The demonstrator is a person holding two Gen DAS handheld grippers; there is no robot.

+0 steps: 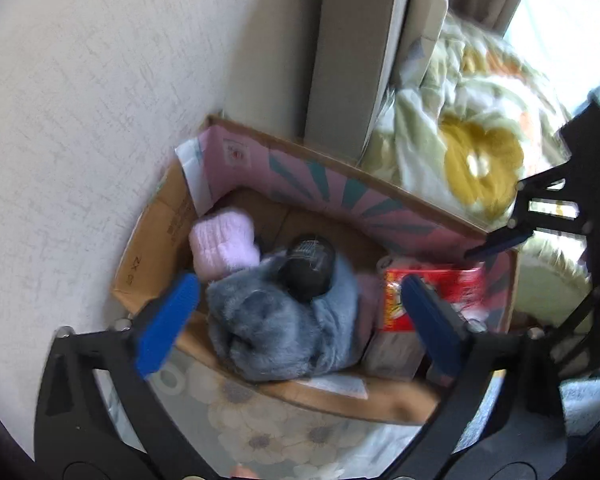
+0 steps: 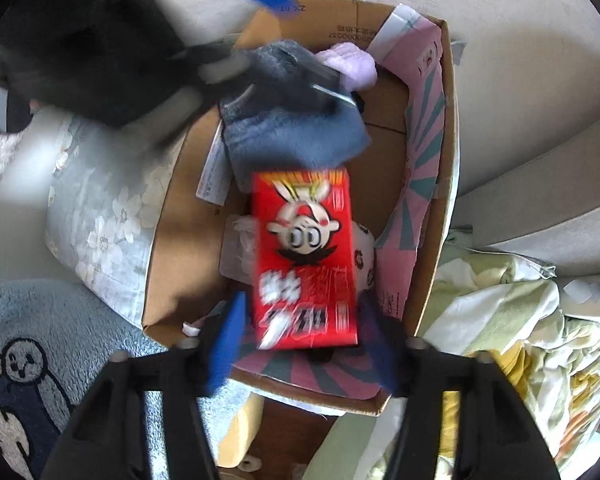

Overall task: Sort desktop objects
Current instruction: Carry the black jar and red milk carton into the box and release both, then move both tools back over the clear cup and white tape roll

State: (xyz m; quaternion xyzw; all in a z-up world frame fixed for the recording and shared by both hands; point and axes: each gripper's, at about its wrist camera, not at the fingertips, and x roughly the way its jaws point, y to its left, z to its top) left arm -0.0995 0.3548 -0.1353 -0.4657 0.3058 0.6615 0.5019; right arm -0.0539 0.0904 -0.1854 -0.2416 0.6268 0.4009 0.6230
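Cardboard box sits against a pale wall, flaps open, one pink-and-teal printed flap standing along its far side. Both grippers are over it.

Contents, left wrist view: pink fluffy item in the far corner; grey fluffy cloth heaped in the middle; a dark rounded object lying on top of the grey cloth, too blurred to identify. Red snack box with cartoon face at the right end of the cardboard box.

Left gripper: blue fingers spread wide, nothing between them, hovering above the grey cloth.

Right gripper: blue fingers stand apart on either side of the near end of the red snack box. There is a visible gap on the left side; on the right side contact cannot be told because of motion blur. The snack box lies inside the cardboard box, its far end touching the grey cloth. White wrapped items show from beneath it.

In the right wrist view the left gripper appears at top left over the grey cloth, heavily blurred.

Surroundings: floral bedding beyond the box, blue rug with cartoon figure beside it.
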